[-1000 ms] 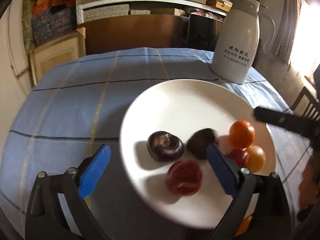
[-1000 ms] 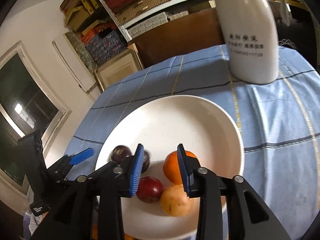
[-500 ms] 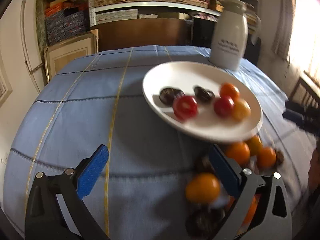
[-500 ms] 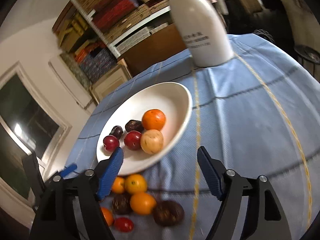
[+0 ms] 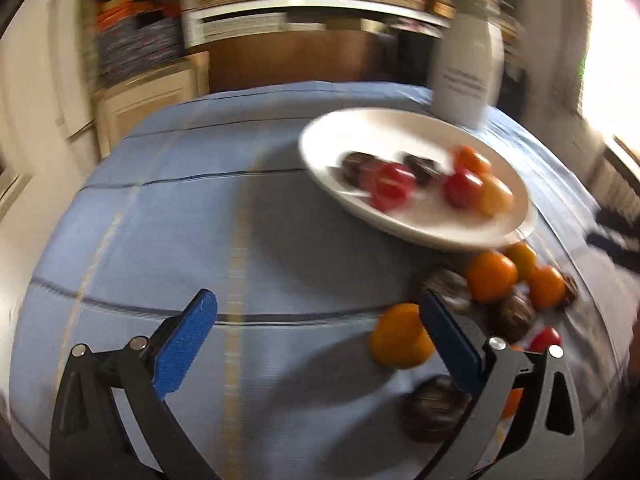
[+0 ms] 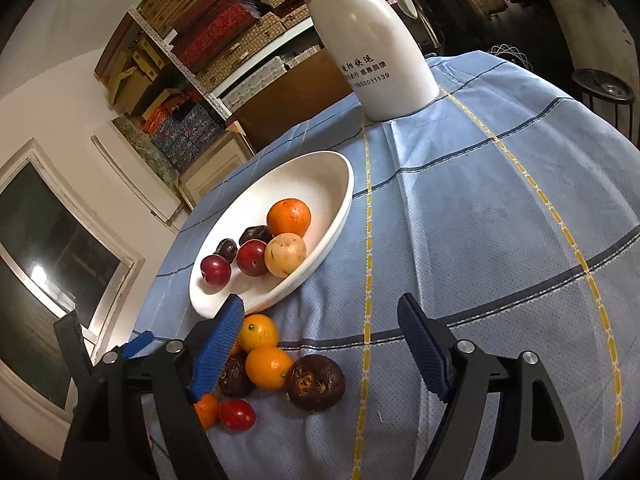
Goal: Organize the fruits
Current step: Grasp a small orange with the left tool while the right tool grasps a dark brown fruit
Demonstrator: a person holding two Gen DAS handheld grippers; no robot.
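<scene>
1. Both tools have drawn back from the white plate (image 6: 332, 184), which filled each view a second ago; a loose heap of fruit on the near blue surface (image 6: 500, 220) has come into sight.
2. Right tool (image 6: 320, 340): its jaws have just been opening and now stand wide apart, nothing between them. Left tool (image 5: 316, 340) is also spread wide and empty, its view smeared with blur.
3. Six fruits sit in the plate: an orange (image 6: 289, 216), a pale yellow fruit (image 6: 285, 255), two red plums and two dark ones. The loose heap lies just near of the plate's rim, left of centre in the right view.
4. Risk: round fruit rolls. Nudging the near orange (image 6: 267, 367) or the dark brown fruit (image 6: 316, 376) with one pad could send it toward the surface's near edge.
5. Risk: the heap is tightly packed, so closing on one fruit may pinch or shove its neighbour.
6. Risk: the small red fruit (image 6: 237, 414) looks soft; a hard squeeze could split it.
7. Risk: both tools converge on the same heap and could collide.
8. Risk: the white jug (image 6: 376, 48) stands far behind the plate; a long reach could tip it.
</scene>
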